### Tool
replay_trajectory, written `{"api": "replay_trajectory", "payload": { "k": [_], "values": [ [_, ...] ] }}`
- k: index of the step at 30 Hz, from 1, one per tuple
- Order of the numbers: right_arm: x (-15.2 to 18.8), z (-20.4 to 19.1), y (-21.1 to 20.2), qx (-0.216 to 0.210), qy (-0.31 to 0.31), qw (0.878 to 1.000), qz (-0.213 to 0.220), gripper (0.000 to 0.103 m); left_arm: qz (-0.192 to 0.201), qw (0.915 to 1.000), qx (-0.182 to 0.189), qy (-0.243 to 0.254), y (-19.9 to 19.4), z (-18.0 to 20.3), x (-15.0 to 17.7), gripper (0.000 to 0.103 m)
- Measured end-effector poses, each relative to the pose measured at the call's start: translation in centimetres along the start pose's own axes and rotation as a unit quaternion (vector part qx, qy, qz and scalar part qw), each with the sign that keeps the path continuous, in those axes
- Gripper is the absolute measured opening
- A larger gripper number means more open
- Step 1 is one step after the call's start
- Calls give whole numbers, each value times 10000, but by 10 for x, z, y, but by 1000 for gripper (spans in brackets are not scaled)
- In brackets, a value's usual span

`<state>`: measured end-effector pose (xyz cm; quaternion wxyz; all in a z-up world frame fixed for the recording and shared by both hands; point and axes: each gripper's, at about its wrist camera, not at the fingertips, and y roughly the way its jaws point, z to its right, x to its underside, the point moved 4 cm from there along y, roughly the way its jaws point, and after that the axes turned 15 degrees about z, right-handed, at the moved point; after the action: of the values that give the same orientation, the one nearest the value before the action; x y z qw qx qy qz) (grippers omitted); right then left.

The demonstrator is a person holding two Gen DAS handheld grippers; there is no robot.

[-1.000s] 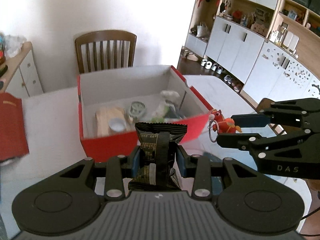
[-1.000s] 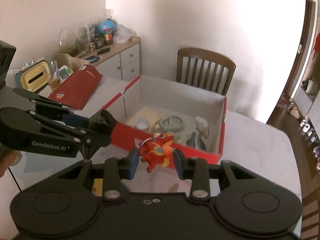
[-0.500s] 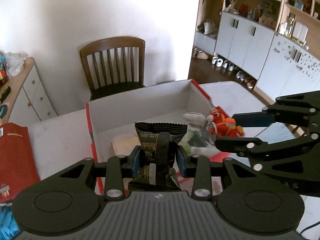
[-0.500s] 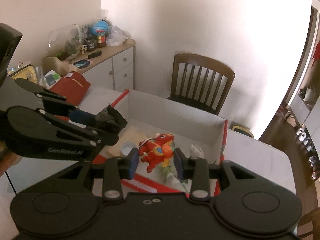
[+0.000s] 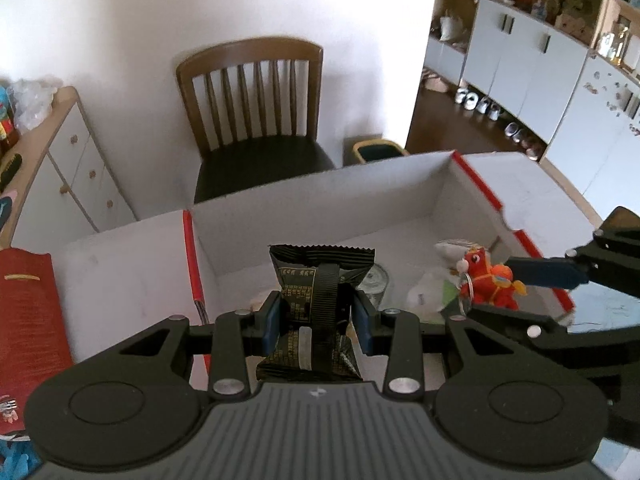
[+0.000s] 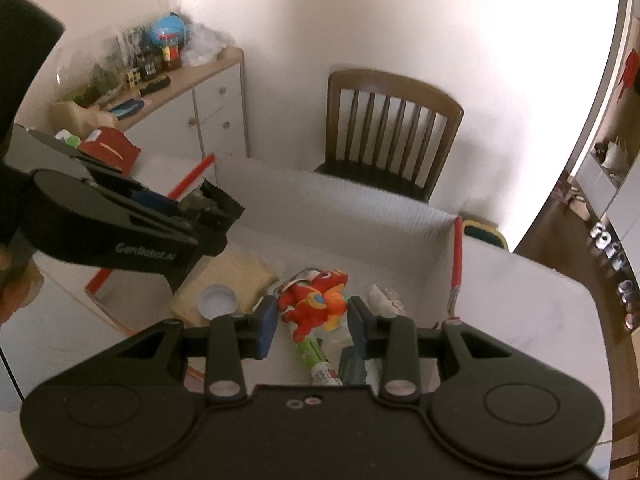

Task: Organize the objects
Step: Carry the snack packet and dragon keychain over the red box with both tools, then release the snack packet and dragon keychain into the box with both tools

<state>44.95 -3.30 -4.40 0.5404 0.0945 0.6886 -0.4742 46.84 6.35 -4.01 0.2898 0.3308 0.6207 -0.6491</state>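
Left wrist view shows the left gripper clenched on a black snack packet, which is now held above the inside of the red box; one second ago it was still in front of the near wall of the box. The right gripper is closed on a red toy keychain, and this also has been carried from outside the near wall to a place over the box floor. Both things are judged to be ready for release into the box, so the carrying step is almost finished.

Two grippers and two carried things are counted. Inside the box, one beige pad, one white cap, one round tin, one green and white tube and one crumpled white wrapper are seen. Behind the box, one wooden chair is counted.
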Motion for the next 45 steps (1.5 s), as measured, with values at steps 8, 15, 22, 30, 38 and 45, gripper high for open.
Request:
{"api": "replay_trajectory", "payload": {
  "k": [8,15,22,30,38,45],
  "values": [
    [18,-1,26,-17,82,9994,-333,37,-277,9994,-80,188,35,0,9,36],
    [29,1,42,47,233,9981,-573,37,-416,9988,-36,258,58,4,12,36],
    [37,5,46,63,377,9970,-676,38,-556,9982,-13,229,70,5,19,36],
    [37,7,36,19,491,9973,-554,44,-556,9984,12,105,67,4,29,37],
    [27,5,15,-40,407,9985,-367,58,-301,9995,-12,9,45,1,24,53],
    [17,5,-10,-42,394,9991,-173,59,-130,9999,58,31,18,10,16,53]
  ]
}}
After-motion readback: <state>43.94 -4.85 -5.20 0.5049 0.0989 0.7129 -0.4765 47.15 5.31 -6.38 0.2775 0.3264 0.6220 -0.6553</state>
